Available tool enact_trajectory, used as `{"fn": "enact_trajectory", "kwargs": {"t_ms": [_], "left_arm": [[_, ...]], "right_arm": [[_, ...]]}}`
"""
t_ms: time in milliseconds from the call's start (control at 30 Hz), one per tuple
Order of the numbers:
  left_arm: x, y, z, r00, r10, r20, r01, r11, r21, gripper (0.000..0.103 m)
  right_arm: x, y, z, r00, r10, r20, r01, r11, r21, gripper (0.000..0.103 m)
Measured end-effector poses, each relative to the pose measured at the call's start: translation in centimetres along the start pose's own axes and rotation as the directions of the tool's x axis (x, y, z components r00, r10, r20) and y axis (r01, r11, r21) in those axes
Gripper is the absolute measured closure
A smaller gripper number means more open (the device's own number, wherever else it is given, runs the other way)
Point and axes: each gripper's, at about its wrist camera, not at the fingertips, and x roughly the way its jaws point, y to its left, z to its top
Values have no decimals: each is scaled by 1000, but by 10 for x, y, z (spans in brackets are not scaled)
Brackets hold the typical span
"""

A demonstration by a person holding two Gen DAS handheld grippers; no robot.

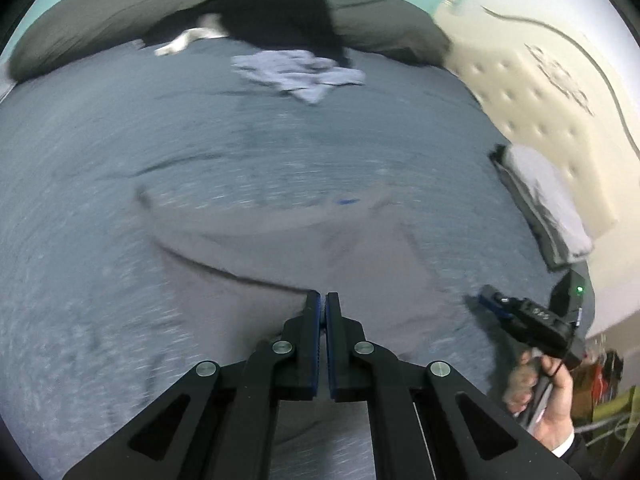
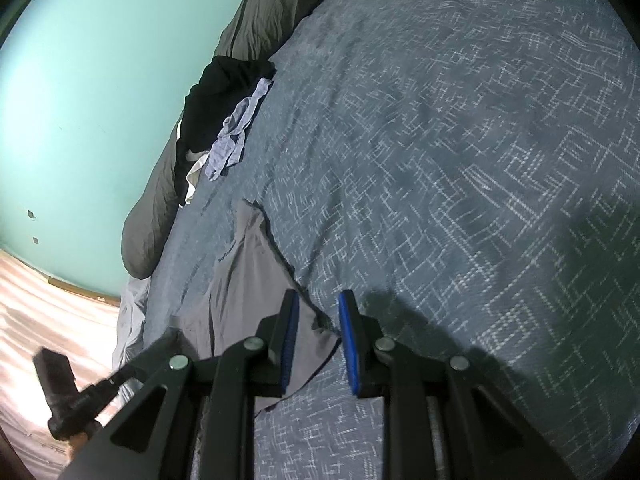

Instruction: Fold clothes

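My left gripper (image 1: 322, 300) has its black fingers with blue pads pressed together, and I can't make out any cloth pinched between them; the view is motion-blurred. Just beyond the tips, the flat grey fabric garment (image 1: 320, 256) lies spread on the blue-grey patterned bedspread (image 1: 120, 184). My right gripper (image 2: 318, 308) has its fingers a little apart, straddling the garment's edge (image 2: 248, 280) without clamping it. A crumpled light blue cloth (image 1: 300, 72) sits far off beside a black garment (image 1: 280, 12).
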Motion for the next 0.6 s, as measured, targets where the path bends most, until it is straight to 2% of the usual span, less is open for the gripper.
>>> {"fn": "enact_trajectory", "kwargs": {"t_ms": [133, 300, 467, 600], "left_arm": [[30, -53, 7, 999, -26, -46, 29, 998, 64, 101], [73, -99, 3, 993, -43, -111, 55, 993, 103, 101], [112, -123, -7, 983, -44, -179, 63, 993, 103, 101], [130, -123, -14, 976, -31, -216, 51, 995, 89, 100]], "right_arm": [[-4, -7, 3, 1000, 18, -2, -18, 1000, 23, 83], [-9, -14, 8, 999, 32, 2, -32, 998, 47, 83], [-10, -22, 13, 999, 40, -3, -40, 996, 74, 83], [-8, -21, 14, 998, 54, -11, -53, 996, 67, 83]]}}
